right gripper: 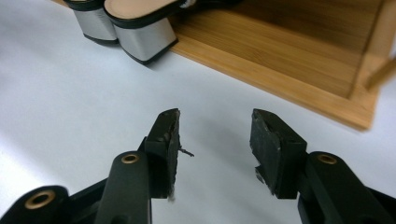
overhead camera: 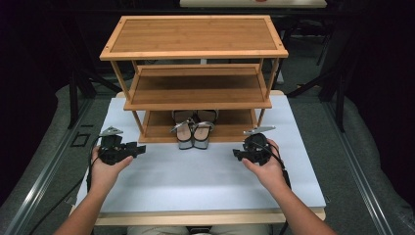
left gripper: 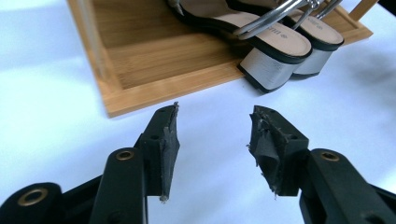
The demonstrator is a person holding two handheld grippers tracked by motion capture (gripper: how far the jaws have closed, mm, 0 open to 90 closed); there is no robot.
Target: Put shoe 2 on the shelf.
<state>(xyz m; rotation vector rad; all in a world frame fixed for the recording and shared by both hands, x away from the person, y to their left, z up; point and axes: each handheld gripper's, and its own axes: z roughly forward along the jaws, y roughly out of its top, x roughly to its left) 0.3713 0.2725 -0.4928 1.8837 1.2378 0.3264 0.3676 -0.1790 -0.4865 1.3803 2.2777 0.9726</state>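
A pair of silver block-heel sandals (overhead camera: pixel 193 131) rests on the bottom shelf of a three-tier bamboo rack (overhead camera: pixel 195 78), heels hanging over the shelf's front edge. The same sandals (left gripper: pixel 275 44) lie ahead and right in the left gripper view, and the sandal heels (right gripper: pixel 135 28) sit at the upper left in the right gripper view. My left gripper (overhead camera: pixel 139 148) hovers over the white tabletop left of the rack, jaws apart with nothing between them (left gripper: pixel 212 144). My right gripper (overhead camera: pixel 238 153) is held right of the sandals, open and empty (right gripper: pixel 215 147).
The white tabletop (overhead camera: pixel 195 176) stretches in front of the rack. The rack's upper two shelves are bare. Dark floor and metal frame legs (overhead camera: pixel 73 98) surround the table. A wooden table edge (overhead camera: pixel 205 215) runs along the front.
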